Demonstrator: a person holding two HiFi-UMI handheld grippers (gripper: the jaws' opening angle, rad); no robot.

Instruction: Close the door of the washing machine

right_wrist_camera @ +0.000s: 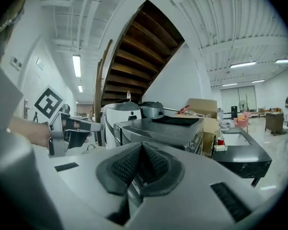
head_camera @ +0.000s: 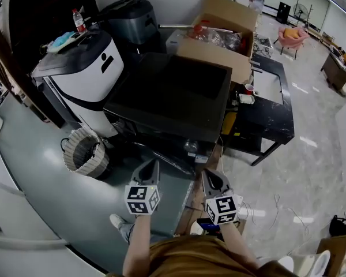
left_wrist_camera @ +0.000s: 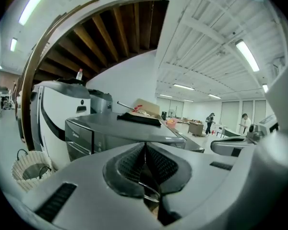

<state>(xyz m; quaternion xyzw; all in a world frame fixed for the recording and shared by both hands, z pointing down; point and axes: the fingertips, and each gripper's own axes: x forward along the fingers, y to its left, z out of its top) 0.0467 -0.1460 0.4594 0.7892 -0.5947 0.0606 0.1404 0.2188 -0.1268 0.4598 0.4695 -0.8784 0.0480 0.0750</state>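
The washing machine [head_camera: 167, 97] is a dark grey box in the middle of the head view, and its top door lies flat and level. It also shows in the left gripper view as the washing machine [left_wrist_camera: 110, 131] and in the right gripper view as the washing machine [right_wrist_camera: 158, 128]. My left gripper [head_camera: 151, 164] hangs in front of it, a little to the left, clear of the machine, jaws together and empty [left_wrist_camera: 145, 146]. My right gripper [head_camera: 208, 173] is beside it, also clear of the machine, jaws together with nothing between them [right_wrist_camera: 141, 146].
A white appliance [head_camera: 86, 79] with a bottle [head_camera: 79, 21] on top stands left of the machine. A woven basket [head_camera: 85, 153] sits on the floor below it. Behind are a cardboard box [head_camera: 219, 36] and, to the right, a black table [head_camera: 271, 117].
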